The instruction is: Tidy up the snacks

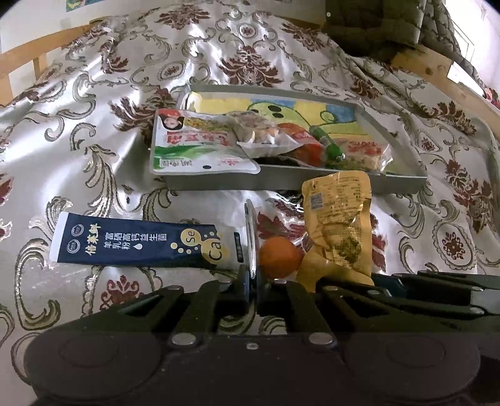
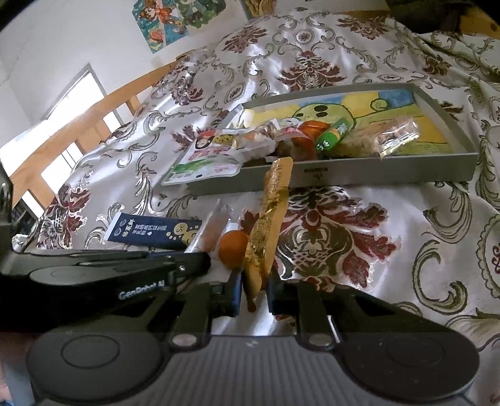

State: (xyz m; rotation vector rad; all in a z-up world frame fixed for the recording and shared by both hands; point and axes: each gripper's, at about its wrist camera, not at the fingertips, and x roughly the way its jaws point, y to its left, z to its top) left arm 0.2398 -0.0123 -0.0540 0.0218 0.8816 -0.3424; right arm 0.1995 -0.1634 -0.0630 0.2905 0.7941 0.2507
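My left gripper (image 1: pixel 253 281) is shut on the edge of a thin clear snack packet (image 1: pixel 251 231), seen edge-on; it also shows in the right wrist view (image 2: pixel 212 228). My right gripper (image 2: pixel 253 292) is shut on a yellow snack pouch (image 2: pixel 268 218), which stands upright; the pouch also shows in the left wrist view (image 1: pixel 339 225). An orange round snack (image 1: pixel 278 257) lies between the two on the bedspread. A dark blue sachet (image 1: pixel 137 242) lies to the left. The grey tray (image 1: pixel 403 182) behind holds several snack packets, and a green-and-white pouch (image 1: pixel 200 150) hangs over its left corner.
The floral satin bedspread (image 2: pixel 390 250) covers the whole surface. A wooden bed rail (image 2: pixel 93 106) runs along the far left. A dark quilted garment (image 1: pixel 375 28) lies at the back right. The left gripper's body (image 2: pixel 103 274) is close beside my right gripper.
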